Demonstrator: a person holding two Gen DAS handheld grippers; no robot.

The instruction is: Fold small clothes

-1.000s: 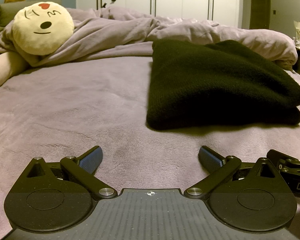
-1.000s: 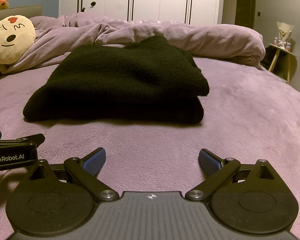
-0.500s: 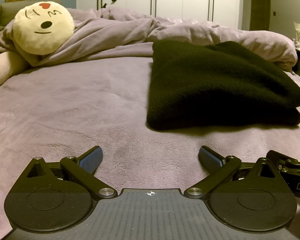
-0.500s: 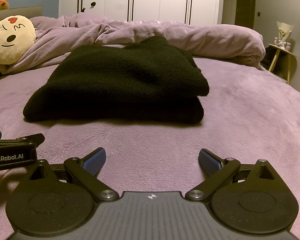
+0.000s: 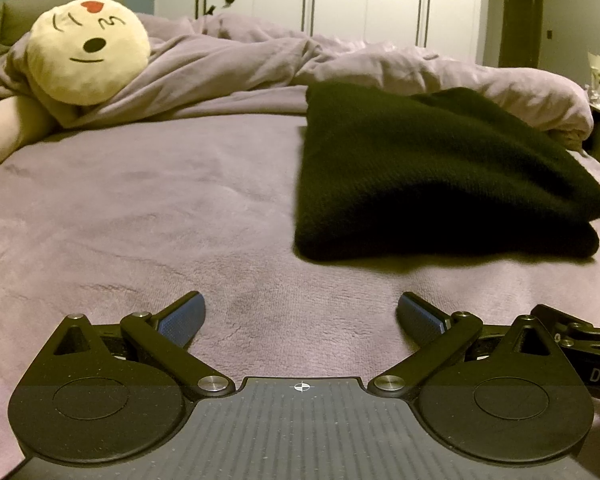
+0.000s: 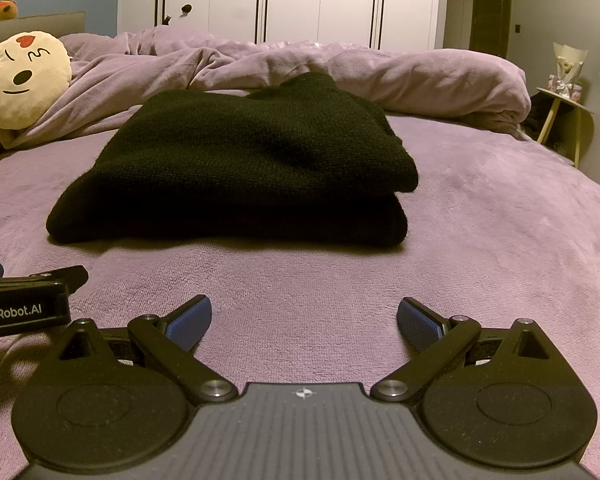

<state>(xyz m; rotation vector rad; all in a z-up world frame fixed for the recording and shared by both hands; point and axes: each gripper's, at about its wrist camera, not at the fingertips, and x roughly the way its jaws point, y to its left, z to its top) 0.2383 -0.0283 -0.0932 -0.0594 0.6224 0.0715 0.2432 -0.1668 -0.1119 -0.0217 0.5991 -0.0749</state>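
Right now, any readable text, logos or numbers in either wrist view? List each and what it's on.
"enRobot.AI": white print on the left gripper body at the left edge of the right wrist view; the first letter is cut by the frame edge.
"DA": white letters on the right gripper body at the right edge of the left wrist view; the rest is cut off.
No other text or numbers are readable.

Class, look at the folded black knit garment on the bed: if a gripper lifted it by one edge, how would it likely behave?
The black knit garment would probably flop and unfold, since its stacked layers lie loose. Its thick knit suggests some weight, and its fuzzy surface likely grips well.
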